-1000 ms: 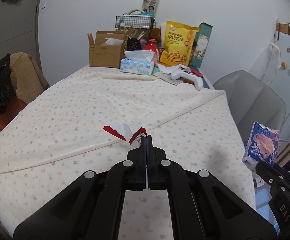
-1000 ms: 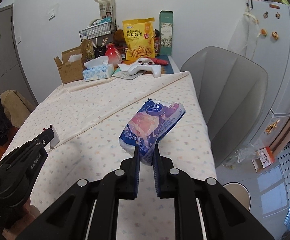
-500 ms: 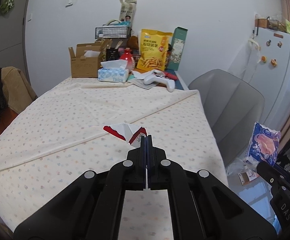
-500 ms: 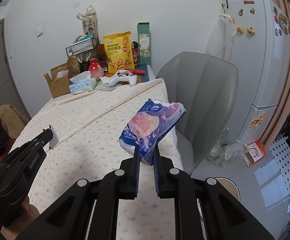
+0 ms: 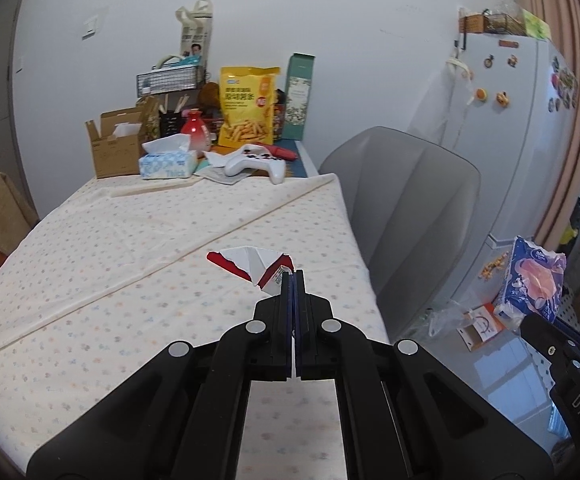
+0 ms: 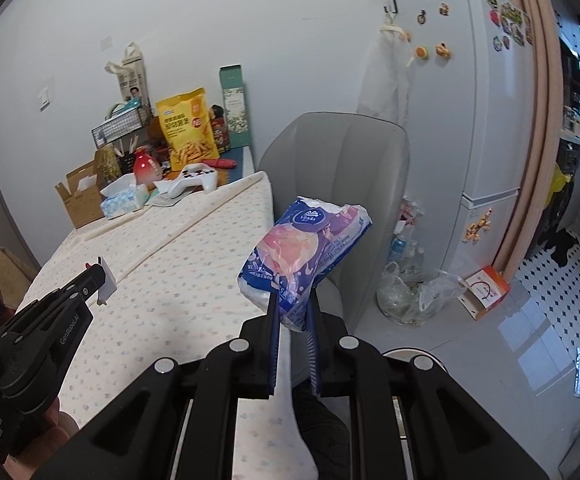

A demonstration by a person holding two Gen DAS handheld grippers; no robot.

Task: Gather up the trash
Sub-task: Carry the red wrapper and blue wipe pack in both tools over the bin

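My left gripper (image 5: 293, 276) is shut on a torn red and white paper wrapper (image 5: 252, 265) and holds it above the table's right side. It also shows at the left of the right wrist view (image 6: 100, 276), with the wrapper (image 6: 108, 282) at its tip. My right gripper (image 6: 293, 304) is shut on a blue and pink plastic tissue pack wrapper (image 6: 303, 256), held in the air past the table's right edge, in front of the grey chair (image 6: 337, 184). That wrapper also shows at the far right of the left wrist view (image 5: 531, 280).
The table (image 5: 130, 248) has a dotted cream cloth. At its far end stand a cardboard box (image 5: 114, 148), a tissue box (image 5: 168, 160), a white game controller (image 5: 256, 164), a yellow snack bag (image 5: 246, 106). A clear plastic bag (image 6: 413, 296) and an orange box (image 6: 483, 292) lie on the floor by the fridge (image 6: 485, 120).
Both grippers have swung to the right with their wrappers still held. The chair, fridge and floor have come further into view; the table has shifted left.
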